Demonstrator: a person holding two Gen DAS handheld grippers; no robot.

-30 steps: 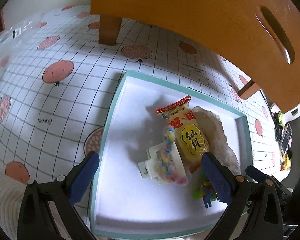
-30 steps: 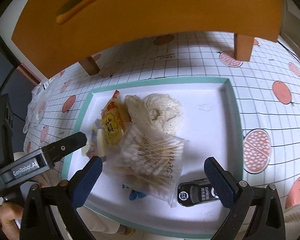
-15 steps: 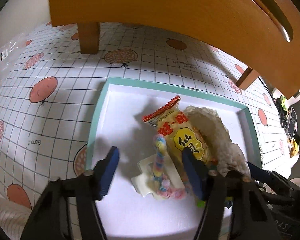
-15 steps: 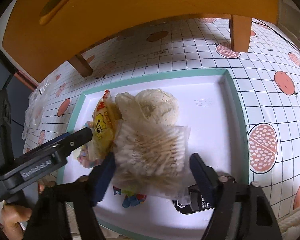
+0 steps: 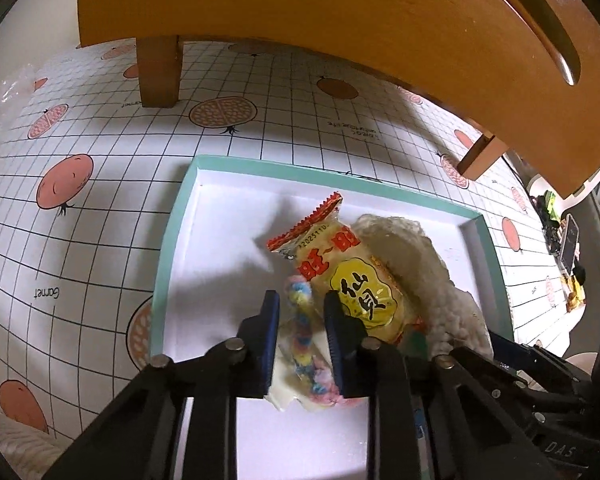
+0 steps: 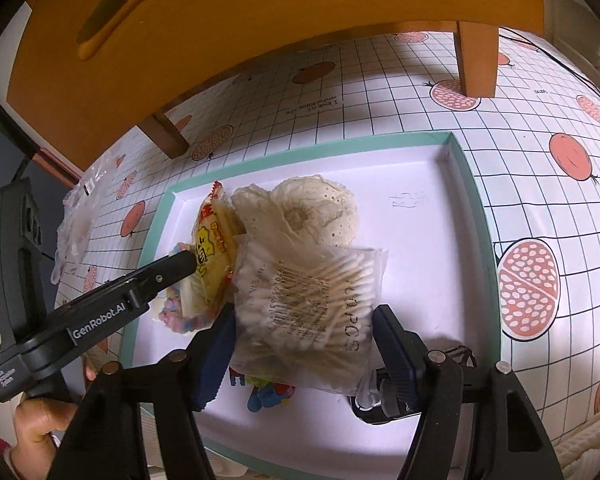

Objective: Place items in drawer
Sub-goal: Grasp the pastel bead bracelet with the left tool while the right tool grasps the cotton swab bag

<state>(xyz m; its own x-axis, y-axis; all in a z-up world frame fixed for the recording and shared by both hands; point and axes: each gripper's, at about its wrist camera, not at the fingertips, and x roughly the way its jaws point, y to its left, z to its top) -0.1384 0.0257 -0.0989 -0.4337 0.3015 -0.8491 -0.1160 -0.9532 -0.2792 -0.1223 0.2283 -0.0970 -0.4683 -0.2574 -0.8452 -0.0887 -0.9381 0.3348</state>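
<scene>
A white tray with a teal rim [image 5: 172, 260] [image 6: 476, 240] holds the items. My left gripper [image 5: 302, 304] is closing, and its blue pads press both sides of a white hair clip with pastel beads [image 5: 300, 332] [image 6: 176, 312]. A yellow snack packet [image 5: 352, 280] [image 6: 212, 248] leans on a cream lace cloth [image 5: 420, 264] [image 6: 312, 212]. My right gripper [image 6: 306, 332] is closing on a clear bag of cotton swabs [image 6: 312, 300], with both pads against its edges. The left gripper's finger [image 6: 180, 266] reaches in from the left.
An orange wooden cabinet with a slot handle [image 5: 340, 40] [image 6: 260, 20] stands on legs [image 5: 158, 72] [image 6: 476, 60] beyond the tray. A colourful toy [image 6: 268, 392] and a black object [image 6: 364, 404] lie under the bag. A crumpled plastic bag [image 6: 76, 216] lies left on the pomegranate tablecloth.
Both grippers' jaws have narrowed from wide open. The left one has come in onto the beaded hair clip, the right one onto the bag of cotton swabs.
</scene>
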